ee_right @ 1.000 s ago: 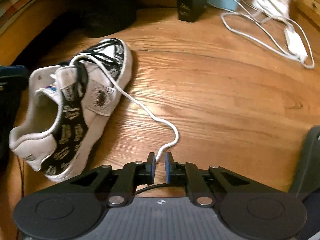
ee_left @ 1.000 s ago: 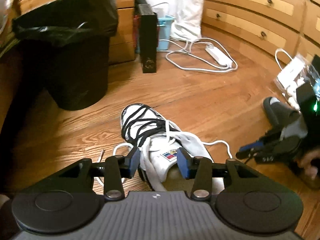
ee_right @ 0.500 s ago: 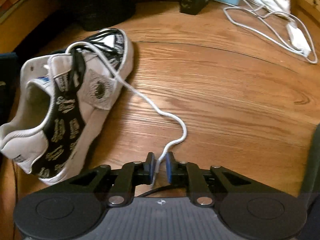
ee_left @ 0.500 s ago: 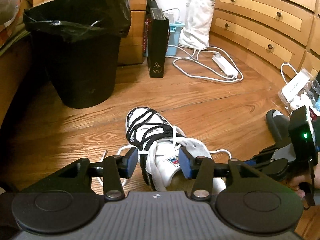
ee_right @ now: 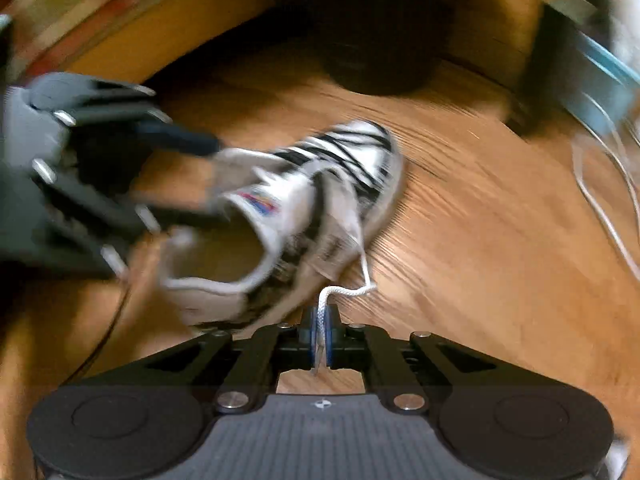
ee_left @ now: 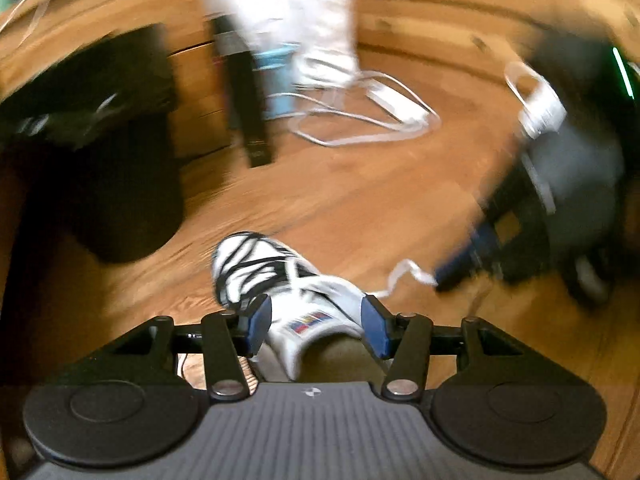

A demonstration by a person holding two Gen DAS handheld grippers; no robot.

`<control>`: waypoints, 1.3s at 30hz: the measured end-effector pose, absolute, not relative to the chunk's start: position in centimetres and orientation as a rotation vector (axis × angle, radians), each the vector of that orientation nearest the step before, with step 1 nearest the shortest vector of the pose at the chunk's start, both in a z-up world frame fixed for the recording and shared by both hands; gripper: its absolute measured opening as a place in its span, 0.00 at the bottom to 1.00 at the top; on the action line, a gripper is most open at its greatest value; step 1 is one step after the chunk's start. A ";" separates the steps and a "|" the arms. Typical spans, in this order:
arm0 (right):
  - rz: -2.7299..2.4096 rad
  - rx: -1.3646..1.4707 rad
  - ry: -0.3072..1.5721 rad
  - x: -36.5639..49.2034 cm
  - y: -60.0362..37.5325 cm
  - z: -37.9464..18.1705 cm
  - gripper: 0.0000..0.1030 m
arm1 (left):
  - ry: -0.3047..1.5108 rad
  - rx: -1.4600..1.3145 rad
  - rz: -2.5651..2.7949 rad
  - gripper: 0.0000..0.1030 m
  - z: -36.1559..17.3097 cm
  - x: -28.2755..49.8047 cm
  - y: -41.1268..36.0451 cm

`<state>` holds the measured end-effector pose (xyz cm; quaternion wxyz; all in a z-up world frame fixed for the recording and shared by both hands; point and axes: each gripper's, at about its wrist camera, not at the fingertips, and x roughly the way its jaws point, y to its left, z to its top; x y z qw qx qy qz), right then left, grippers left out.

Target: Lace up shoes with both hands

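A white sneaker (ee_left: pixel 280 280) with black laces and black printed sides lies on the wooden floor; it also shows in the right wrist view (ee_right: pixel 304 208). My left gripper (ee_left: pixel 316 326) is open, its blue pads either side of the shoe's tongue and collar. My right gripper (ee_right: pixel 320 336) is shut on the white lace (ee_right: pixel 362 268), which runs slack from the shoe's upper eyelets to the pads. In the left wrist view the right gripper (ee_left: pixel 460 268) holds the lace end (ee_left: pixel 404 272) to the shoe's right. Both views are motion-blurred.
A black bin (ee_left: pixel 104 152) stands at the back left. A black box (ee_left: pixel 248 100), a blue tub (ee_left: pixel 280 80) and white cables with a power strip (ee_left: pixel 372 120) lie at the back. Wooden drawers (ee_left: pixel 440 12) line the far wall.
Both grippers have moved fast. The left gripper has closed in over the shoe's collar. The right gripper has carried the lace towards the shoe, so the lace is shorter and slacker.
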<state>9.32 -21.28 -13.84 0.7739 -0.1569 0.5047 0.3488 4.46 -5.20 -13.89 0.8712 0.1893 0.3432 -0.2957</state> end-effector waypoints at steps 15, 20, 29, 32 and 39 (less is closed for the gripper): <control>1.104 -0.624 1.239 9.6 -17.0 -7.0 0.05 | 0.562 0.687 -0.808 0.50 -13.0 0.0 -10.7; 0.980 -0.661 1.217 9.9 -18.1 -9.1 0.05 | 0.650 0.711 -0.825 0.50 -14.4 0.2 -10.2; 0.929 -0.723 1.136 4.7 -19.8 -17.5 0.12 | 0.793 0.554 -0.785 0.54 -15.3 2.4 -6.0; 0.966 -0.873 1.108 2.8 -18.8 -20.4 0.12 | 0.798 0.533 -0.791 0.56 -15.2 2.9 -5.7; 1.020 -1.092 1.008 3.1 -17.5 -22.3 0.18 | 0.869 0.470 -0.845 0.54 -15.6 3.3 -5.5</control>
